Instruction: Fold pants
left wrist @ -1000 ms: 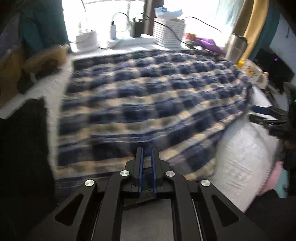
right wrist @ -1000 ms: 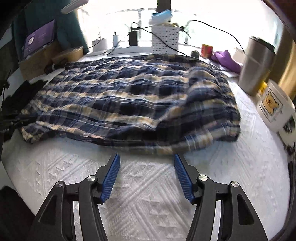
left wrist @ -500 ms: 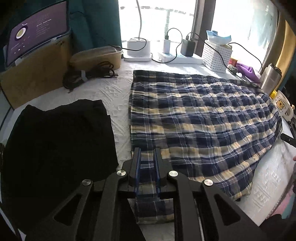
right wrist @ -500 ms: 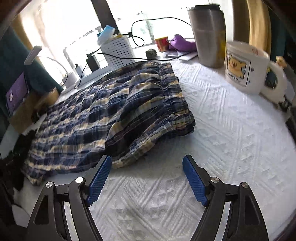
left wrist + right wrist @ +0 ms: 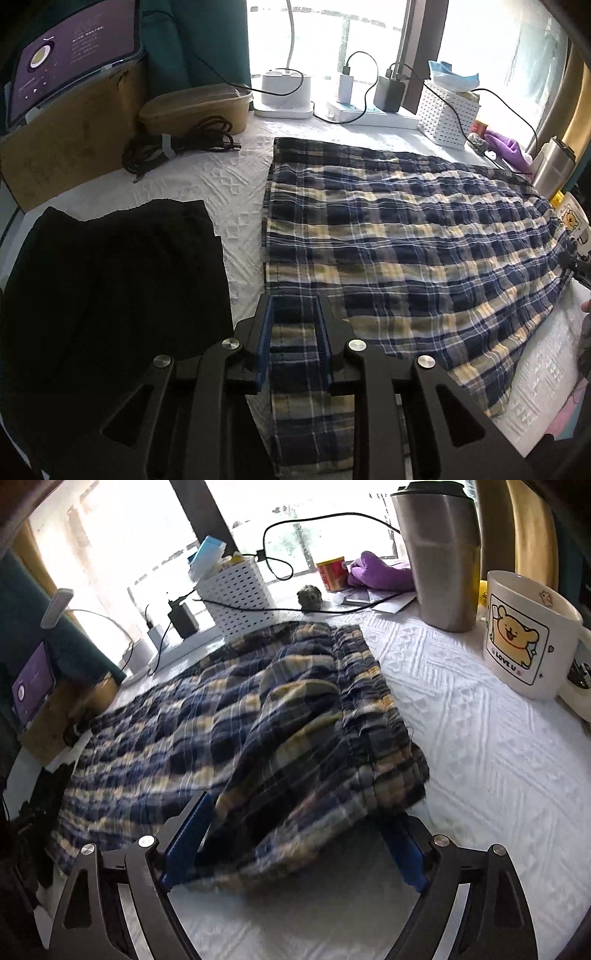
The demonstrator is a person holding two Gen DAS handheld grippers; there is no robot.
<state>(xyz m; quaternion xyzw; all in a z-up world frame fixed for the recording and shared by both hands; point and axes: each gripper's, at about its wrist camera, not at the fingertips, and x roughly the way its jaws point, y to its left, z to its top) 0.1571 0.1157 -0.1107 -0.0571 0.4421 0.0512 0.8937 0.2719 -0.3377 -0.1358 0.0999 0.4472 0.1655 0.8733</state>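
Plaid pants (image 5: 399, 236) — white bedspread (image 5: 480, 760)

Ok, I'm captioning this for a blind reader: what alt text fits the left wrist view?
The left gripper, its jaws opening, stands over the hem of plaid pants spread flat on a white textured bedcover. A folded black garment lies left of the pants, chargers and a white basket by the window behind.

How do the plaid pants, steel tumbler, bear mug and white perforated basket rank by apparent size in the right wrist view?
1. plaid pants
2. steel tumbler and bear mug: look alike, unranked
3. white perforated basket, farther off, so unsure
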